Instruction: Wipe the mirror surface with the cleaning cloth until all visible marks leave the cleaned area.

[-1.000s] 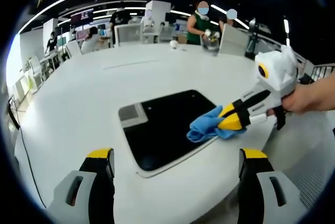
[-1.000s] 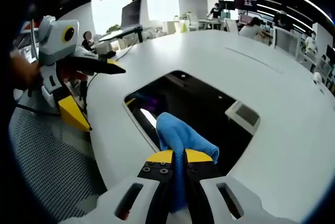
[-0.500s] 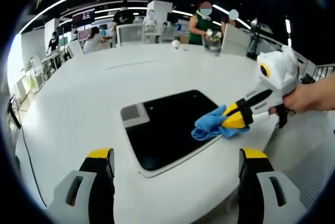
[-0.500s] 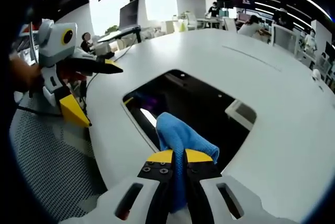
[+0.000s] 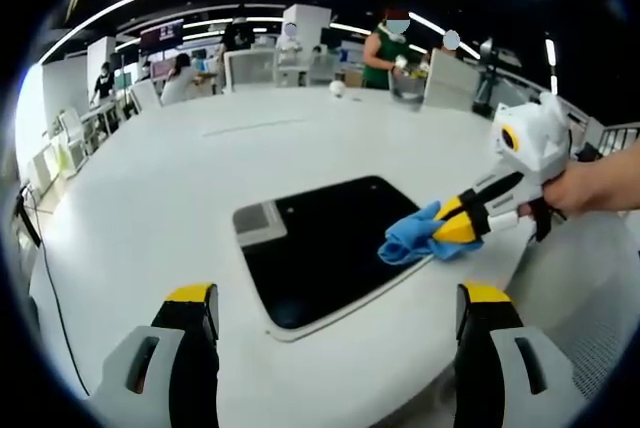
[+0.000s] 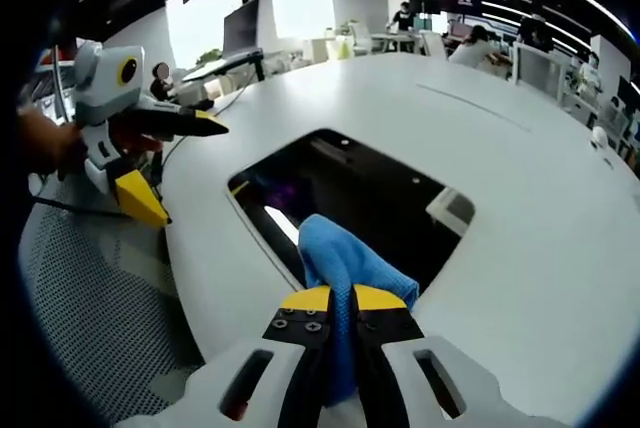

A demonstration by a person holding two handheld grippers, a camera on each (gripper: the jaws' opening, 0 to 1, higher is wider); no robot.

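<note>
Cloth (image 6: 345, 268) between right hand-held gripper (image 6: 340, 300) jaws

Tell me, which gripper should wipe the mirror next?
Probably the right gripper: it is shut on the blue cloth at the mirror edge. The left gripper is open, holding nothing.

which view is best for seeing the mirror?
Left gripper view: the whole mirror lies flat on the white table, all edges visible. In the right gripper view, the blue cloth and right gripper cover its near edge.
</note>
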